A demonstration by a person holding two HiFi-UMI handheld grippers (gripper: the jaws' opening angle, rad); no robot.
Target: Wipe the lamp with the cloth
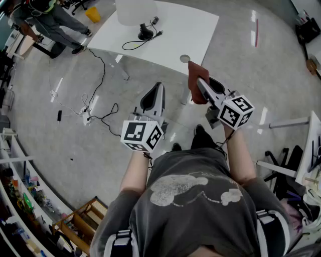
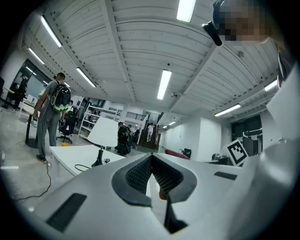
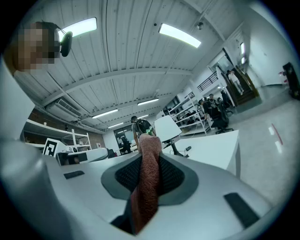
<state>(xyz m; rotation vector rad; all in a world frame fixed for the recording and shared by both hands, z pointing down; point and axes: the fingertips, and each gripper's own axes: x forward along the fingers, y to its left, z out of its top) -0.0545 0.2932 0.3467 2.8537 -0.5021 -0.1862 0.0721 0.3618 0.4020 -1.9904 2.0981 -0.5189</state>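
Person stands on a grey floor [image 1: 65, 135], a gripper in each hand, both held up in front of the chest. The right gripper [image 1: 200, 83] is clamped on a reddish-brown cloth [image 1: 192, 75]; in the right gripper view the cloth [image 3: 147, 178] runs up between the two dark pads and sticks out past the tips, jaws pressed against it on both sides. The left gripper [image 1: 159, 86] is just beside it on the person's left, w/ nothing in it: the left gripper view shows the pads [image 2: 138, 174] closed tip to tip (only a thin slit lower down). The lamp [image 1: 136, 12] stands on a white table [image 1: 190, 25] ahead, well apart from both grippers; it has a white shade and black base, w/ a black cable [image 1: 131, 46] looped on the tabletop next to it. Another person [image 1: 47, 22] is at the far left, beyond the table.
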